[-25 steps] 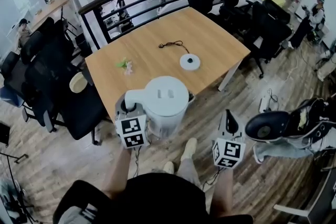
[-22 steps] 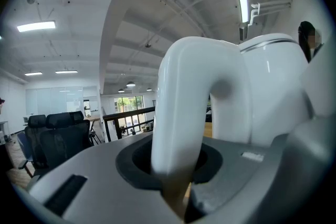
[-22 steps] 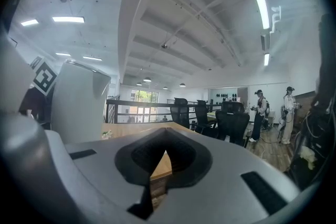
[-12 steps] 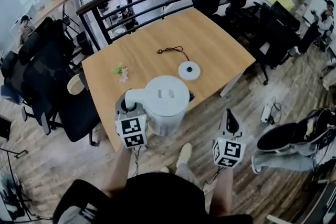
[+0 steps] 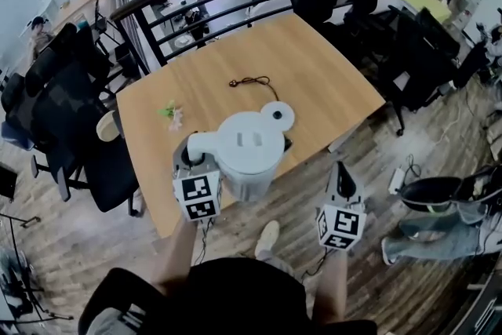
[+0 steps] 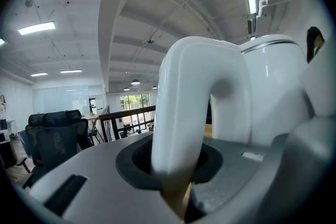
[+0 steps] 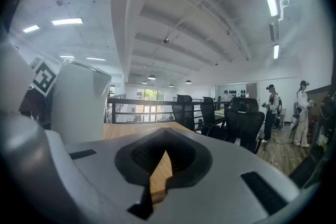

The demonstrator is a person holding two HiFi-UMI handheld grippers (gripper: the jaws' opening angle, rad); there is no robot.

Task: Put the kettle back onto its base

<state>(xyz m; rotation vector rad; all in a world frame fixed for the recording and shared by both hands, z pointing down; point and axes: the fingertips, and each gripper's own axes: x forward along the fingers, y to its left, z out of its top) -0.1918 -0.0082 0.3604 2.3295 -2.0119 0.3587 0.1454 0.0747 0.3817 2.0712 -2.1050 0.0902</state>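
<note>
Gripping, left jaws: the left gripper is clamped on the curved white handle of the white plastic electric kettle, with the pads pressing low on the loop.
Right jaws: the right gripper has its tips drawn together on nothing. Only table wood shows through the slit behind them. In the head view it hangs at four o'clock of the kettle, well apart from it.
Kettle: it is held in the air over the near edge of the light wooden table. The body hangs out to three o'clock of the clamped handle.
Base: the round white base disc peeks out at one o'clock of the kettle's lid, partly hidden behind it.
Cord: a thin black cord lies coiled at eleven o'clock of the base.
Bystander: a small green and pink thing lies at ten o'clock of the kettle, clear of the path.
Risk, swing: the weight sits off to one side of a single grip, so I judge the body could pivot in the pads. How full it is cannot be told.
Risk, blind landing: the kettle covers the base from above, so an off-centre descent may leave it tilted on the rim.
Risk, shove: a sideways touch could slide the light disc along the smooth wood, since nothing steadies it.
</note>
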